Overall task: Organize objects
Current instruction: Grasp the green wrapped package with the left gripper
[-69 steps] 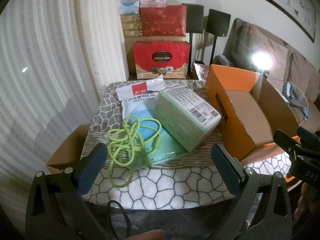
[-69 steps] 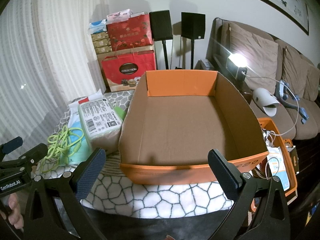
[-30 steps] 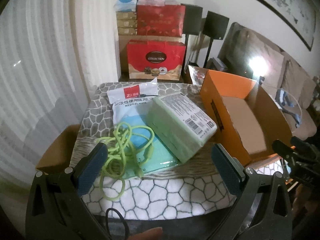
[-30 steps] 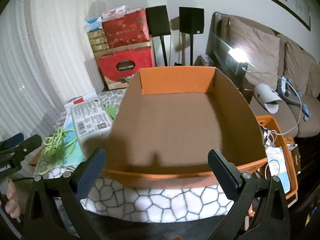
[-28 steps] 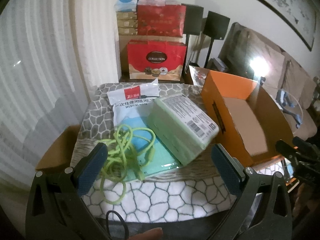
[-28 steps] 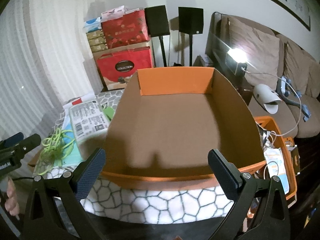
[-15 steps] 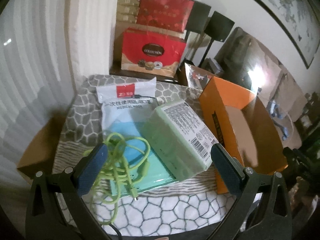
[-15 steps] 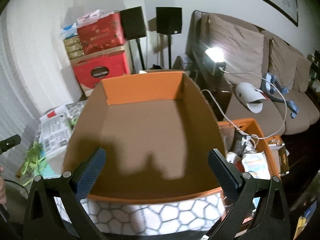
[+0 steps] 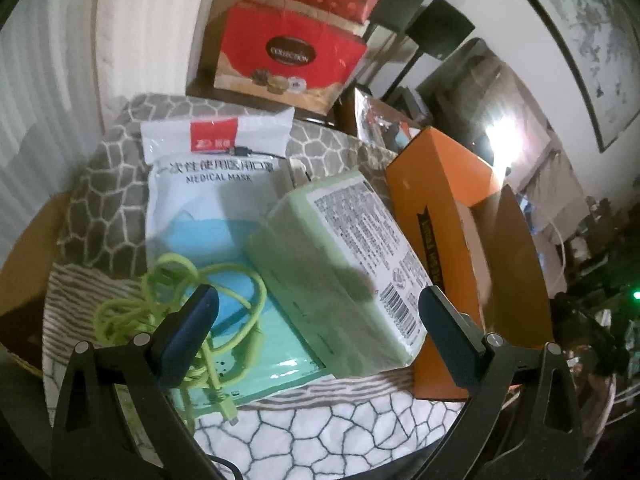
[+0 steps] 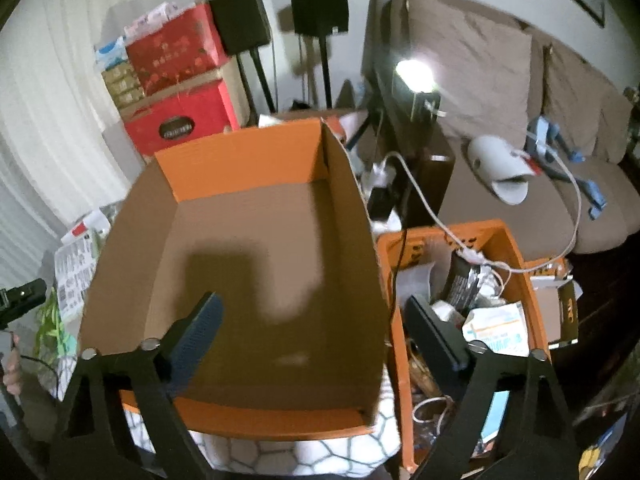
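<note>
In the left wrist view a pale green tissue pack [image 9: 340, 264] lies tilted on a teal mask pack [image 9: 280, 344], with a lime green cable [image 9: 180, 312] coiled at its left and a white medical mask bag [image 9: 216, 172] behind. My left gripper [image 9: 320, 320] is open and empty, close over the green pack and cable. The empty orange cardboard box [image 9: 440, 184] stands at the right. In the right wrist view my right gripper [image 10: 312, 328] is open and empty above the box's [image 10: 240, 168] near right part. The green pack [image 10: 76, 264] shows at the left.
The table wears a grey and white patterned cloth [image 9: 320, 432]. Red gift boxes [image 9: 288, 56] are stacked behind it. An orange crate [image 10: 500, 240] full of cables and packets sits right of the box. A sofa [image 10: 500, 120] with a lamp [image 10: 412, 72] lies beyond.
My left gripper has moved forward and down toward the green pack and cable. My right gripper has risen and swung right, over the box's right side, bringing the orange crate into view.
</note>
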The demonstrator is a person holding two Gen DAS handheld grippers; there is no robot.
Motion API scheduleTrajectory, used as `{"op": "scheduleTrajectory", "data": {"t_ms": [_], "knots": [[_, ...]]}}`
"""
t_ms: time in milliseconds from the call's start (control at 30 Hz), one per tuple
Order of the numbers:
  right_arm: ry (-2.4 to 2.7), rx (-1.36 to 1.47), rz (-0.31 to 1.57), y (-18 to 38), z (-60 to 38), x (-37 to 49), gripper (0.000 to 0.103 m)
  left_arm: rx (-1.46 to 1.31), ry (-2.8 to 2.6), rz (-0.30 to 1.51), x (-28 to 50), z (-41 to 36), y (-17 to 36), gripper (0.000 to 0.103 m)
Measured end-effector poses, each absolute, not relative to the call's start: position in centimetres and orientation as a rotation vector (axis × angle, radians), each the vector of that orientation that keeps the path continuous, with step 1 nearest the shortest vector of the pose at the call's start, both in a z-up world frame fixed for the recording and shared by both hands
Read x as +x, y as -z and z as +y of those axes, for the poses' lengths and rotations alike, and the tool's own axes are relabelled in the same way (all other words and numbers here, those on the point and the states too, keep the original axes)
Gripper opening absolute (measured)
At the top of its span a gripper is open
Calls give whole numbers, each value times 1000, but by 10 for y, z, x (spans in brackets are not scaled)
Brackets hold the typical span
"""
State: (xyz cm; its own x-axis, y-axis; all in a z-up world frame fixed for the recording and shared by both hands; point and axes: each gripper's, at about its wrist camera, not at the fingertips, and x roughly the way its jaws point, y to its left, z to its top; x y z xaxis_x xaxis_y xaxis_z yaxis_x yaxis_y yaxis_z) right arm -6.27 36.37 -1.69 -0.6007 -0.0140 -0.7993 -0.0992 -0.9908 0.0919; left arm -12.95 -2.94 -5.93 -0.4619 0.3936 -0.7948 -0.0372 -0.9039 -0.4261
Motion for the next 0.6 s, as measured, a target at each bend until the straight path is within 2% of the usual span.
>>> {"op": "scheduleTrajectory", "data": {"t_ms": [200, 267, 333, 467, 600], "knots": [[-2725, -1527, 241, 29, 385, -70, 73, -1486, -2352, -559, -136, -26, 69, 100], [-2709, -1565, 249, 34, 389, -74, 57, -1489, -2331, -566, -138, -24, 71, 100], [-2695, -1597, 269, 39, 393, -76, 47, -1497, -2307, -577, -141, -23, 74, 100], [-2683, -1627, 300, 45, 399, -75, 40, -1529, -2253, -626, -149, -23, 82, 100], [-2684, -1656, 345, 49, 400, -75, 40, -1547, -2226, -637, -155, -20, 89, 100]]}}
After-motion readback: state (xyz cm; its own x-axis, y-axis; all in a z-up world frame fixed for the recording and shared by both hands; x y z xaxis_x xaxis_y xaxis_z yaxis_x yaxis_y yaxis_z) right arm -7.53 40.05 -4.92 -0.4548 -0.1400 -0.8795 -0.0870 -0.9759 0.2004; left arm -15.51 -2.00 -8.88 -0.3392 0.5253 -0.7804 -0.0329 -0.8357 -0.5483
